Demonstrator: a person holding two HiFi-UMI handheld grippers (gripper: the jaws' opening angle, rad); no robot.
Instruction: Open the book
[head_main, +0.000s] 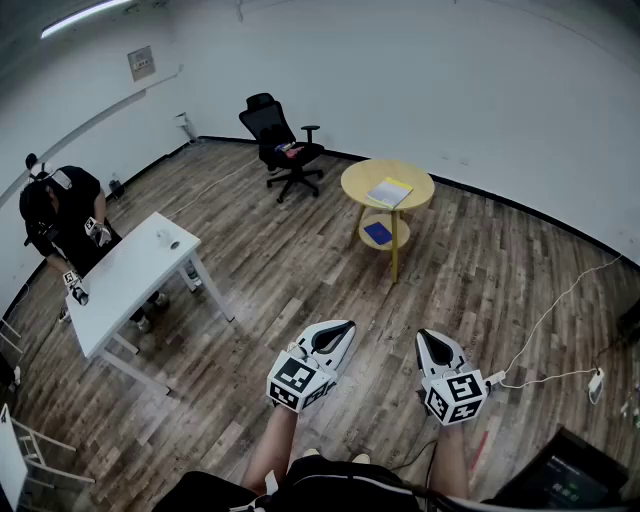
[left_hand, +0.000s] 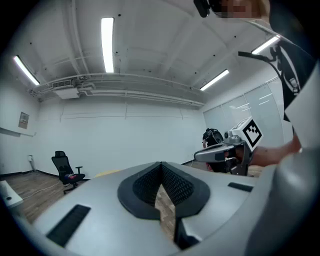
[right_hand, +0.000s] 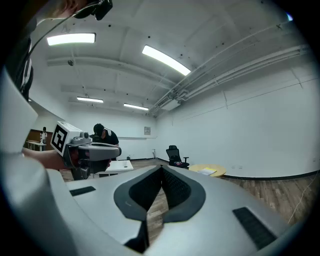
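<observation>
Wooden flooring (head_main: 300, 260) and white walls fill the room. The book (head_main: 390, 192) lies on the round yellow table (head_main: 355, 180), toward the top's right edge. It is too small to tell whether it is shut. A blue thing (head_main: 377, 233) sits on the table's lower shelf. The left claw (head_main: 343, 328) and the right claw (head_main: 427, 337) are clenched, tips meeting on nothing, well apart from the table. A black chair (head_main: 283, 145) stands beyond it. A person (head_main: 60, 210) is partly hidden behind the far left corner of the white desk (head_main: 130, 275). A white cable (head_main: 545, 330) lies on the floor at the right.
</observation>
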